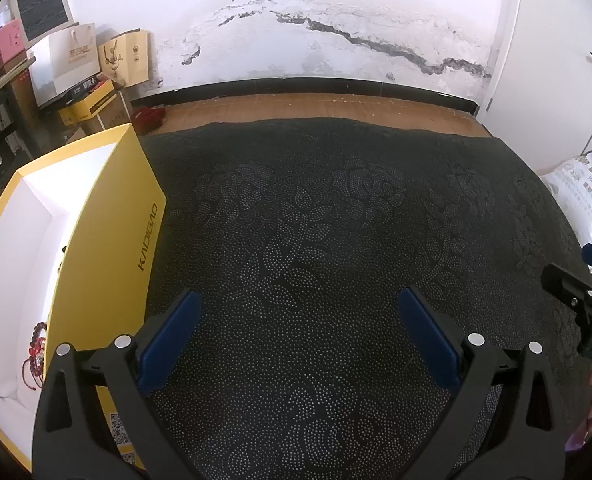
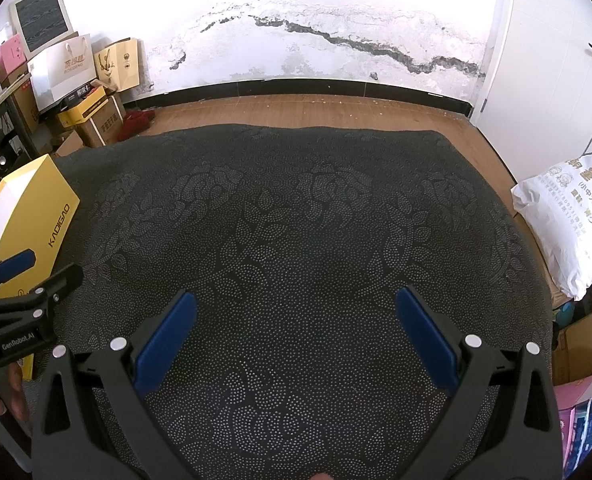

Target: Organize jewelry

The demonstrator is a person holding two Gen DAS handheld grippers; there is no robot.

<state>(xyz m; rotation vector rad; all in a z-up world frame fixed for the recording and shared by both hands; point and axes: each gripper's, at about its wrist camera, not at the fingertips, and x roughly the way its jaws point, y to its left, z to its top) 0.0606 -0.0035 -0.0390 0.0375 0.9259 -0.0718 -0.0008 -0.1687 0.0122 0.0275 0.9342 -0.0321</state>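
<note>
Hovering over a dark patterned cloth (image 1: 316, 240), the left gripper (image 1: 298, 332) and right gripper (image 2: 296, 330) both have their fingers spread wide, holding nothing. Only the left view, at lower left, looks into the open yellow box (image 1: 108, 232), where red bead bracelets (image 1: 36, 346) lie, partly hidden by its wall and too small to count.

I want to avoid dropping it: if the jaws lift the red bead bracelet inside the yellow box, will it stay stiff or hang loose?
The red bead bracelet would probably hang loose: it looks like small beads on cord, with thin ends trailing. It seems light. The round beads may slip between flat pads. The yellow box wall stands close beside it, so access looks tight.
</note>
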